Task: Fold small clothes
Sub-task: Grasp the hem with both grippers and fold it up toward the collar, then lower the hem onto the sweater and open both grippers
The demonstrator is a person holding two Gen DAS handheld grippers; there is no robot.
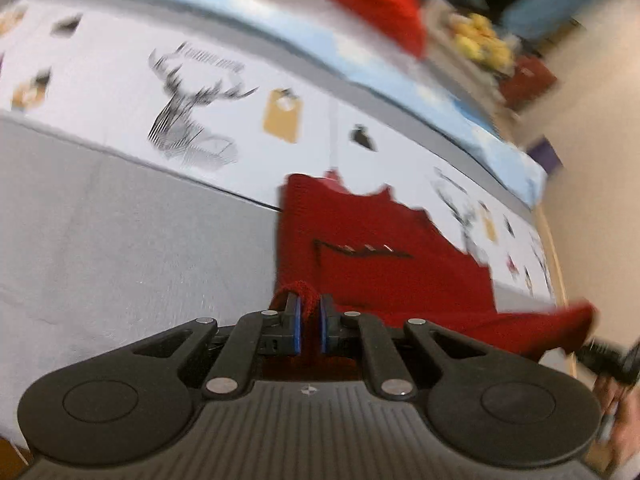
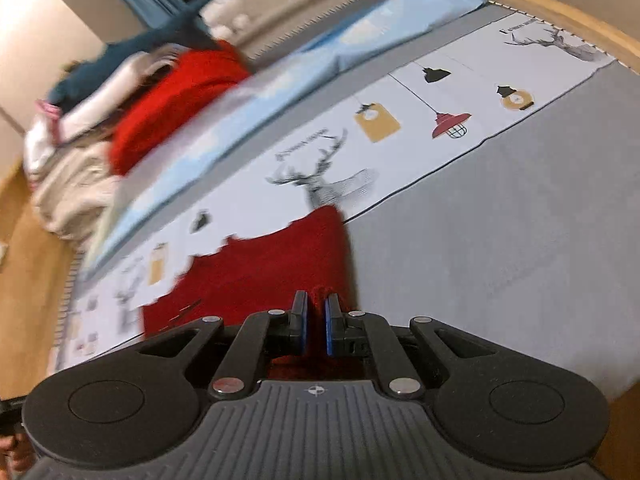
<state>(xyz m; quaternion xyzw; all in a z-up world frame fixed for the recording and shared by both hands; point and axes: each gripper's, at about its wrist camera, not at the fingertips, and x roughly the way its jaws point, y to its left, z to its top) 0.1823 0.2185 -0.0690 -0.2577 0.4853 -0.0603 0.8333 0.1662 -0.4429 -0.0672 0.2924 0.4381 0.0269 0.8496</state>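
- A red knitted garment (image 1: 384, 248) lies spread on a bed, across the line where the grey bedspread (image 1: 120, 240) meets the white printed sheet (image 1: 120, 80) with its stag heads, lamps and yellow tags.
- Beyond the garment, past the printed sheet, runs a pale blue pillow (image 2: 280, 80); behind that sits a heap of clothes (image 2: 120, 100) in red, teal, white and cream, with something yellow (image 1: 480, 40), blurred, further back.
- A wooden bed frame (image 2: 580, 20) edges the bedspread on the far side of the stag prints.
- Left tongs (image 1: 309, 320): closed on a bunched fold of the garment's near edge, red knit pinched between the blue pads (image 1: 296, 332).
- Right tongs (image 2: 316, 322): likewise clamped on a ridge of the garment (image 2: 280, 264) at its near corner, beside the bare grey bedspread.
- Both tools tilt low over the bed, pointing toward the printed sheet; both views are motion-blurred.
- The right tool's dark body (image 1: 608, 360) shows beside the garment's lifted corner.
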